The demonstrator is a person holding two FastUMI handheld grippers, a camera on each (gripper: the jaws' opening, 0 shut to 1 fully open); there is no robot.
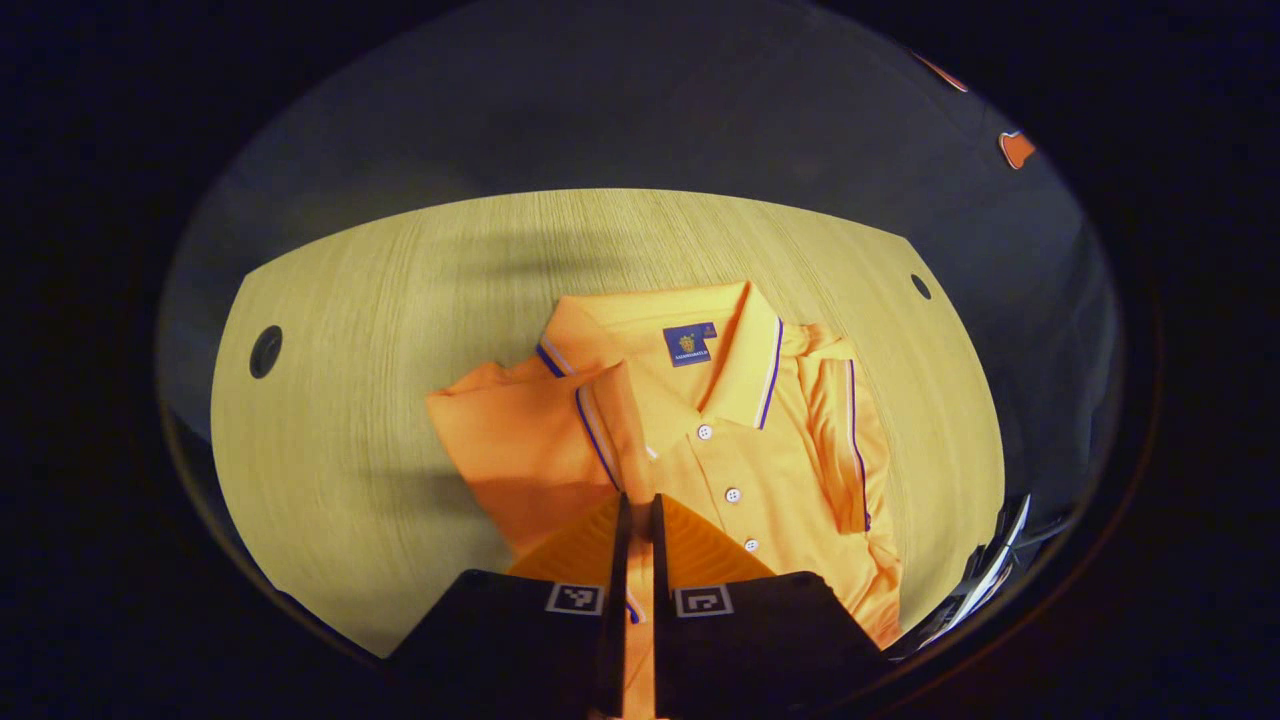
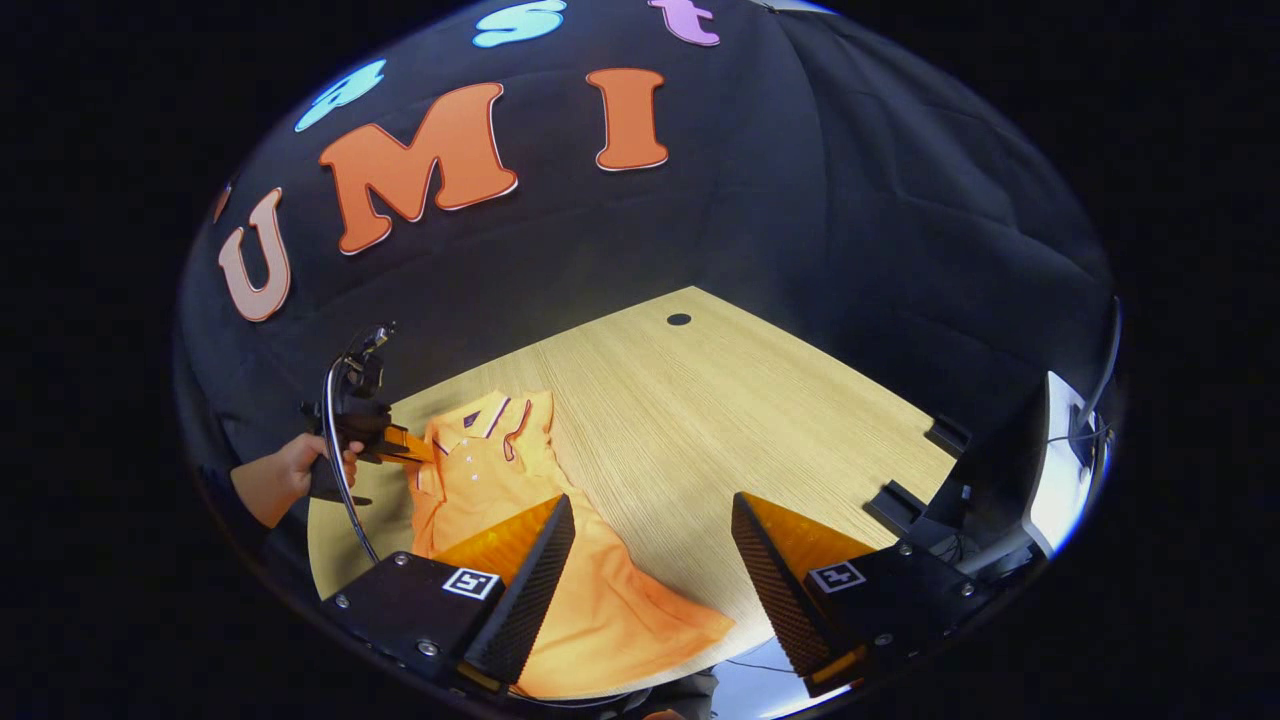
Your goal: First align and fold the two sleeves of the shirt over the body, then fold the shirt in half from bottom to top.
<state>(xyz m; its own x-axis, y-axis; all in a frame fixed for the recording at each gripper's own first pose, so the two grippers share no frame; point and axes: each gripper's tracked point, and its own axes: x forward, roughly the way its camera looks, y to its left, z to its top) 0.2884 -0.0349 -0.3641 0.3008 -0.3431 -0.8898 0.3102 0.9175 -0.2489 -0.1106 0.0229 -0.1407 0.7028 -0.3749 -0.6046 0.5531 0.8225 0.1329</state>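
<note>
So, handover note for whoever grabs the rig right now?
Left gripper: jaws shut on one sleeve at its cuff, lifted over the shirt's front.
Right gripper: jaws open, holding nothing, above the lower part of the shirt.
Shirt lies face up on the table, collar away from you.
Done: the other sleeve looks folded onto the body.
Left: lay the held sleeve over the body, release, then fold the hem up to the collar.
</note>
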